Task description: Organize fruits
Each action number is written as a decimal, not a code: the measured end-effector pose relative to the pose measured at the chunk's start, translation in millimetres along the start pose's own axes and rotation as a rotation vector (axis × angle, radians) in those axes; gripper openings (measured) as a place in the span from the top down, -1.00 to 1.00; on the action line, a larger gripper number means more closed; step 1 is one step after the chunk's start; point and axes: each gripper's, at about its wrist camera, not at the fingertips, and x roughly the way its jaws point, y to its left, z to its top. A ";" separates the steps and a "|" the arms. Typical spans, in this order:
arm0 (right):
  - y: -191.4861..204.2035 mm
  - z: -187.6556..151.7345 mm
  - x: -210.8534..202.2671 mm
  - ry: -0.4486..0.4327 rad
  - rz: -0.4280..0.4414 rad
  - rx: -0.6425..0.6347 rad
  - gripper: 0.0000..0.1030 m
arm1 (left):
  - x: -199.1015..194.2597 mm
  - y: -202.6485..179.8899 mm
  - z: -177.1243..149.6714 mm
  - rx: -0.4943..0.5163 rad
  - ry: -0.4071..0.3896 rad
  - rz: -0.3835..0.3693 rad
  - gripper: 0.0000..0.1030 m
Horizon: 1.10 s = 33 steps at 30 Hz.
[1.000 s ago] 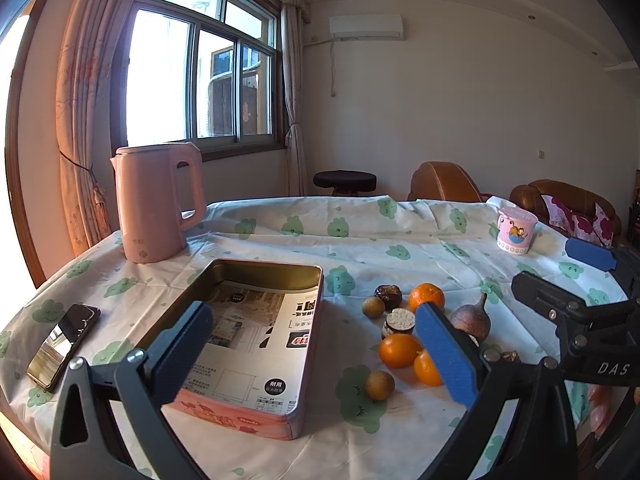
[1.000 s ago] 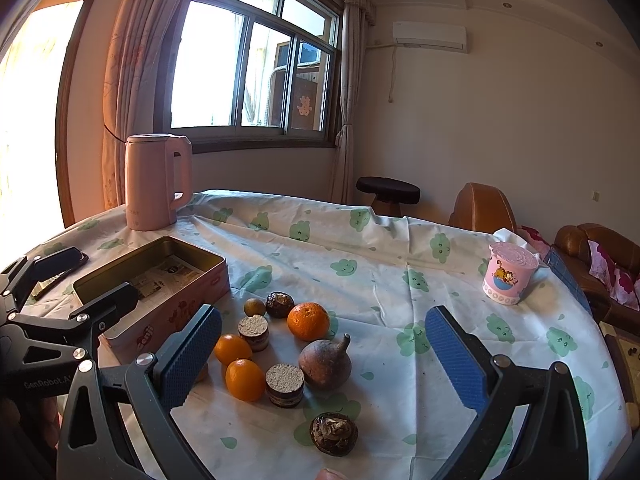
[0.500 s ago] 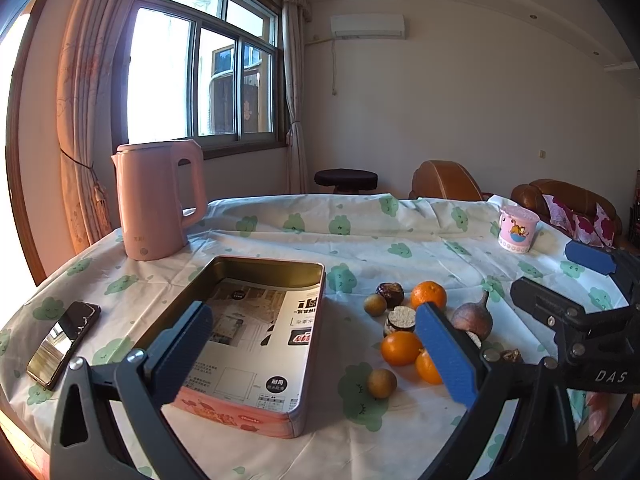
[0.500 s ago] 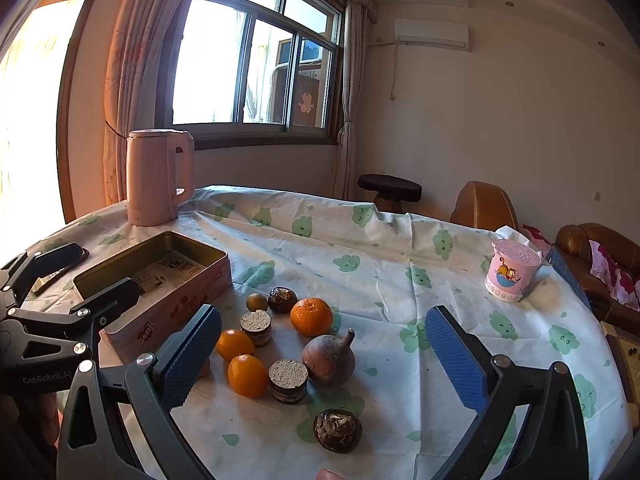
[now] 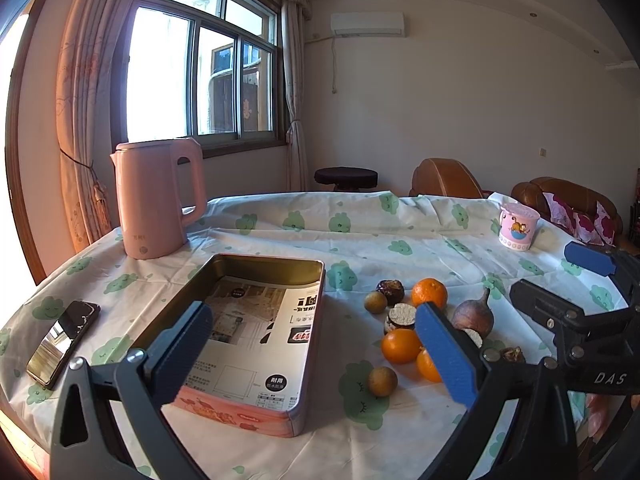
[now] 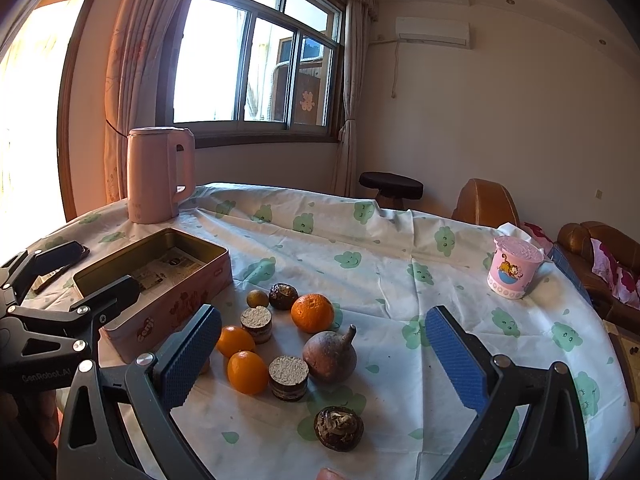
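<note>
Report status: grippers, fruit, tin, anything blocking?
Both hand-held grippers open, left, right, holding nothing. Fruit all on the cloth beside the tin; none inside yet. Nothing blocking.

Oranges (image 6: pixel 312 313), brown fruits clustered beside open tin (image 6: pixel 176 304)

I'm in a home living/dining room. Table with a green-cloud tablecloth (image 5: pixel 360 240), pink electric kettle (image 5: pixel 154 198), phone (image 5: pixel 64 342) and cartoon mug (image 6: pixel 514 266) on it. Behind: curtained sliding window (image 6: pixel 256 60), wall air conditioner (image 5: pixel 366 24), brown leather sofa (image 5: pixel 560 200) with floral cushions, dark round stool (image 6: pixel 390 188).
</note>
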 end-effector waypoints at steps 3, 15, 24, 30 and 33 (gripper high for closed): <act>-1.3 -2.1 1.1 0.004 0.001 0.002 -0.98 | 0.4 0.2 -1.1 0.001 0.001 0.000 -1.00; -7.3 -6.4 4.1 0.023 0.003 0.009 -0.98 | 5.5 -6.1 -4.6 0.014 0.027 -0.004 -1.00; -17.8 -39.9 21.6 0.112 -0.012 -0.038 -0.72 | 18.1 -15.6 -25.5 0.050 0.099 -0.063 -0.92; -27.7 -53.0 37.6 0.195 0.054 -0.009 -0.32 | 25.8 -31.3 -33.0 0.100 0.140 -0.102 -0.61; -30.2 -56.2 40.0 0.208 0.088 0.006 -0.22 | 32.6 -36.1 -34.5 0.113 0.173 -0.124 -0.35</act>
